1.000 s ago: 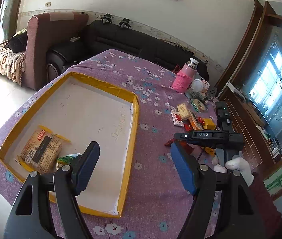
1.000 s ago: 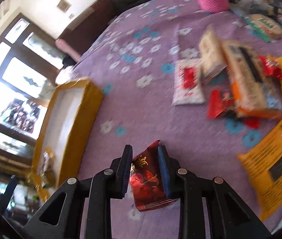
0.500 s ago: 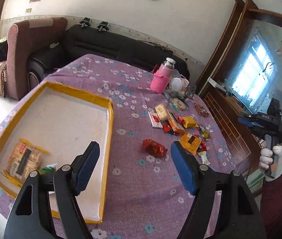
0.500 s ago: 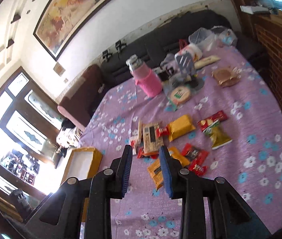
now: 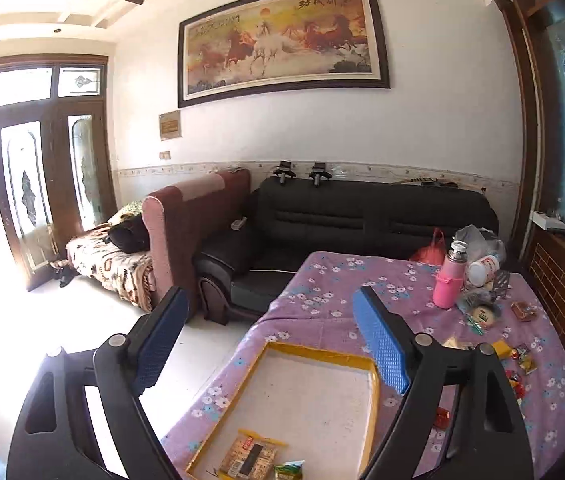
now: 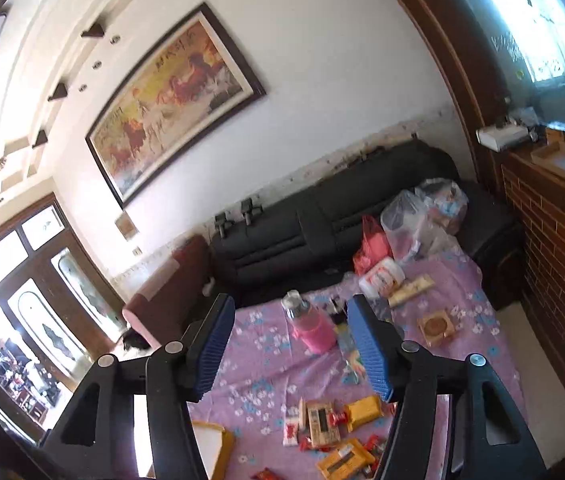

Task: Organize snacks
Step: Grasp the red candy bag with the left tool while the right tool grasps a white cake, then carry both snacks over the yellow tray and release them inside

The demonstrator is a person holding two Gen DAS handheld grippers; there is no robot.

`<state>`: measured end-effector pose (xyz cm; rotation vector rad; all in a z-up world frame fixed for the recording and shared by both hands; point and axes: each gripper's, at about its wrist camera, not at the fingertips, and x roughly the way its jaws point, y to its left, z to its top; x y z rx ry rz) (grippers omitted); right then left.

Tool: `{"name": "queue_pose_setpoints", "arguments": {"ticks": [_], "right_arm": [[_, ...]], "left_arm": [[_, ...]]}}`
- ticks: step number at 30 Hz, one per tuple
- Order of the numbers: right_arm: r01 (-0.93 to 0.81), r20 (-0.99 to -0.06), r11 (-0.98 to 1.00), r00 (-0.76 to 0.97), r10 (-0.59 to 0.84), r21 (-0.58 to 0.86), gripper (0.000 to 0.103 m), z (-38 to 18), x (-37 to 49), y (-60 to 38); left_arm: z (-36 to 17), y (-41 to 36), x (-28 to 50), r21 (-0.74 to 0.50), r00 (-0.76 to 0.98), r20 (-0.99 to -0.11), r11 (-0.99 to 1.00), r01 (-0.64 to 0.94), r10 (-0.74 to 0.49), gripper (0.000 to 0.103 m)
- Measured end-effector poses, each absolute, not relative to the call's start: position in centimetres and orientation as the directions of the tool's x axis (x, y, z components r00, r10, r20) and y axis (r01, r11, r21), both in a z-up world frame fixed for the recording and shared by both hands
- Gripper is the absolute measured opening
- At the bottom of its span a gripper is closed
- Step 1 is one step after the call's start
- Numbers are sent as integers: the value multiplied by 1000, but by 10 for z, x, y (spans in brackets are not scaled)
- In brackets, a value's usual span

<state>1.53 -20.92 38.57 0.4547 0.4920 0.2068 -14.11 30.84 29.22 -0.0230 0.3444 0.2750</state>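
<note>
Both sets of jaws stand wide apart and hold nothing: the left gripper (image 5: 270,344) and right gripper (image 6: 290,350) hang high above the desk (image 5: 362,280), probably lifted clear between picks. Below, the yellow-rimmed tray (image 5: 318,354) holds only a biscuit packet (image 5: 248,458) and a green packet (image 5: 288,472). The loose snacks (image 6: 334,424) lie scattered on the purple cloth beside the tray, unsorted.

A pink flask (image 5: 448,286) is standing on the floral tabletop (image 5: 334,304), a black sofa (image 5: 362,216) sitting behind.
</note>
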Motion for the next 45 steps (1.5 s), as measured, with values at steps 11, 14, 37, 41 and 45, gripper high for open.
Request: {"name": "queue_pose_setpoints", "arguments": {"ticks": [11,14,37,41,45], "right_arm": [[-17,-835,951,475,279,308,42,51,10,-134],[-31,-862,978,467,195,205,43,22,8,-116],[-98,-797,974,561,225,205,26,47,-28,-105],[-139,-778,964,570,264,225,26,61,-32,-89],[-213,-755,947,572,320,240,26,83,-35,-57]], "left_arm": [[125,218,-59,-289,683,-682,954,79,-263,85],[89,184,-42,-329,606,-728,939,102,-321,85],[17,113,15,-210,559,-786,964,161,-264,38],[43,136,-6,-270,608,-736,953,140,-298,39],[78,178,-32,-312,670,-679,944,108,-301,39]]}}
